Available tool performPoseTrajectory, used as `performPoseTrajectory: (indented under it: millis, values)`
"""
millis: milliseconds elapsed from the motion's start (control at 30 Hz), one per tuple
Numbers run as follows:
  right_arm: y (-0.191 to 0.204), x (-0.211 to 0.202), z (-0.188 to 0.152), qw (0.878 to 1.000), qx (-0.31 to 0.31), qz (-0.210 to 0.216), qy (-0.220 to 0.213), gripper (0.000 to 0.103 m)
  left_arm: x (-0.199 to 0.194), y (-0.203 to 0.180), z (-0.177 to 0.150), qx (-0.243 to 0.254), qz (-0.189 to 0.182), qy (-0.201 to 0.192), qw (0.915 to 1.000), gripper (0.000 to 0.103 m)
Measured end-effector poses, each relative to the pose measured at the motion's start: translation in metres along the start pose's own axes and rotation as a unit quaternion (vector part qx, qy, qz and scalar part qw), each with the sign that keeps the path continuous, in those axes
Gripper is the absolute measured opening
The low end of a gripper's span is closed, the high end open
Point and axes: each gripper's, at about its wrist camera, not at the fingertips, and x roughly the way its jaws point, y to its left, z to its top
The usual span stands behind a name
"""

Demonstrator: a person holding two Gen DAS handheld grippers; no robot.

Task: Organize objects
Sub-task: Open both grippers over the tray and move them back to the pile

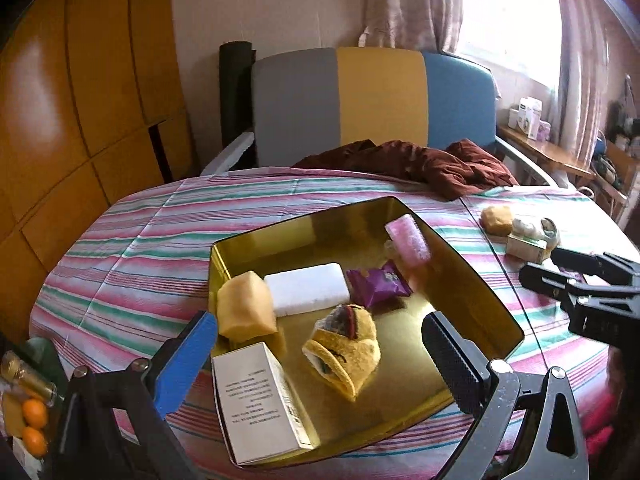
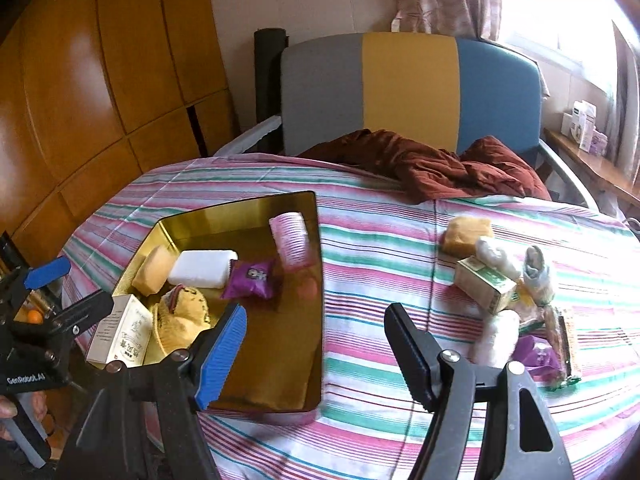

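The fingers of the left gripper (image 1: 320, 356) stood apart with nothing between them, hanging over the near end of a gold tin (image 1: 516, 334). The fingers of the right gripper (image 2: 316, 350) were likewise apart and empty, above the striped bedcover (image 2: 360, 248) just right of the tin (image 2: 318, 320). The surface looked like a bed, with a grey, yellow and blue headboard (image 2: 408, 80) at its far end.

Nearest in the tin lay a white printed box (image 1: 256, 400), leaning over the tin's near rim. Beside it sat a yellow plush toy (image 1: 344, 348). Behind them came a yellow sponge (image 1: 244, 312), touching a white block (image 1: 306, 288), then a purple packet (image 1: 378, 284). Farthest in, a pink roll (image 1: 408, 240) appeared blurred near the tin's right wall; whether it rested on anything could not be told.

To the right on the bedcover, well apart from the tin, lay a loose pile: a white bundle (image 2: 498, 340) and a purple wrapper (image 2: 536, 356) nearest, a green and cream carton (image 2: 484, 284) behind them, and another yellow sponge (image 2: 468, 232) farthest.

Beyond that, a crumpled dark red cloth (image 2: 436, 164) lay at the foot of the headboard. Wooden cupboard doors (image 2: 100, 60) filled the left, and curtains (image 1: 408, 0) hung at a bright window.
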Motion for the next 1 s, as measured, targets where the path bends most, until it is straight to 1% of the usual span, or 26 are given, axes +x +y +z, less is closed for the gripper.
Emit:
performPoseTrajectory:
  millis: [233, 400, 500, 700, 800, 867, 933, 1000]
  values:
    - [-0.021, -0.005, 0.004, 1.0, 0.01, -0.014, -0.002, 0.073, 0.002, -0.015, 0.0, 0.018, -0.007, 0.007, 0.9998, 0.103]
    - [-0.044, -0.012, 0.01, 0.999, 0.016, -0.032, -0.003, 0.073, 0.003, -0.024, 0.001, 0.032, -0.014, 0.01, 0.9993, 0.103]
    - [-0.061, -0.016, 0.014, 0.999, 0.026, -0.042, -0.005, 0.073, 0.004, -0.029, 0.001, 0.04, -0.019, 0.013, 0.9989, 0.103]
    - [-0.108, -0.019, 0.021, 0.996, 0.049, -0.081, -0.006, 0.073, 0.005, -0.043, 0.004, 0.057, -0.034, 0.013, 0.9977, 0.103]
    - [-0.138, -0.016, 0.018, 0.991, 0.073, -0.111, 0.001, 0.073, 0.006, -0.053, 0.007, 0.068, -0.05, 0.013, 0.9963, 0.103]
    - [-0.162, -0.015, 0.014, 0.987, 0.1, -0.129, 0.006, 0.073, 0.007, -0.059, 0.009, 0.074, -0.06, 0.014, 0.9954, 0.103]
    - [-0.186, -0.015, 0.009, 0.981, 0.132, -0.144, 0.007, 0.073, 0.007, -0.067, 0.012, 0.08, -0.075, 0.014, 0.9939, 0.103]
    - [-0.215, -0.018, 0.0, 0.969, 0.19, -0.155, 0.007, 0.073, 0.008, -0.076, 0.015, 0.086, -0.095, 0.016, 0.9916, 0.103]
